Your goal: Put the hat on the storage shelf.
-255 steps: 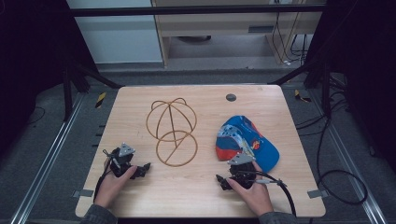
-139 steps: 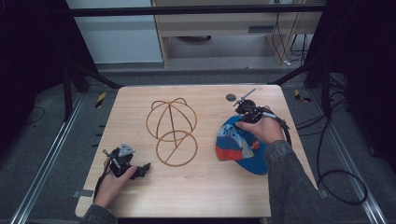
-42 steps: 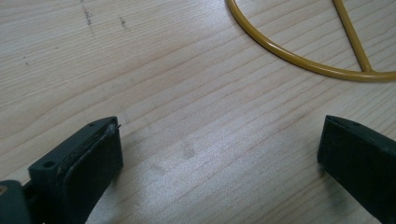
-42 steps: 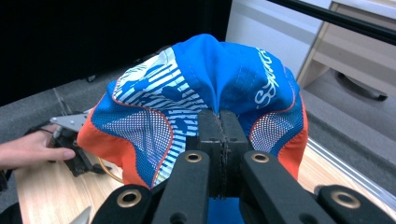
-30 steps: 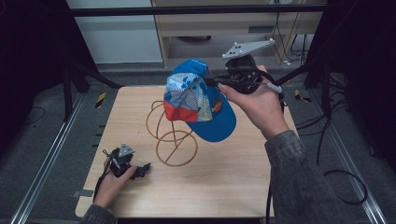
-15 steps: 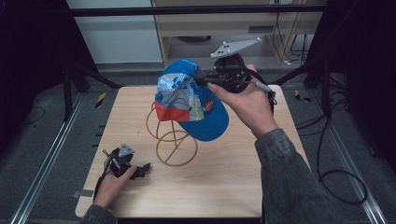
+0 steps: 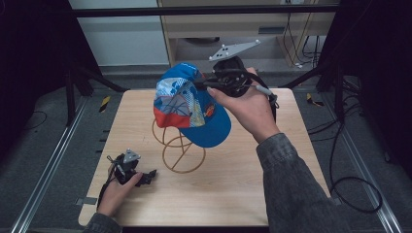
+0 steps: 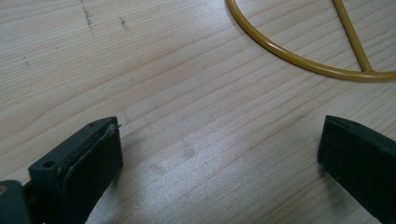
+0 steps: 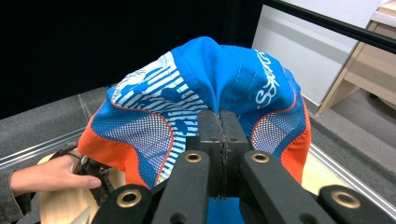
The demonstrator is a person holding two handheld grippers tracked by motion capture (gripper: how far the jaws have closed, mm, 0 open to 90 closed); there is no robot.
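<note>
Item: cap (image 7: 187, 109), pinched in my right gripper (image 7: 206, 85), jaws clenched on its fabric, above the wire stand (image 7: 177, 145). My left gripper (image 7: 145, 175) rests beside the stand, jaws released. Next, I judge: lower the crown onto it.

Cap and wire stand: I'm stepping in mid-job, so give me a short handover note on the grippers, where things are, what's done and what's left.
Right gripper: jaws shut on the cap, pinching a fold of fabric at its crown; the cap hangs in the air above the wire stand.
Left gripper: jaws open, nothing between them, resting on the table near the stand's base ring.
Done: cap is lifted off the table and carried over to the stand.
Left: probably lower the cap onto the stand's dome, let go, and pull the right gripper away. The left gripper could steady the base if it shifts.
</note>
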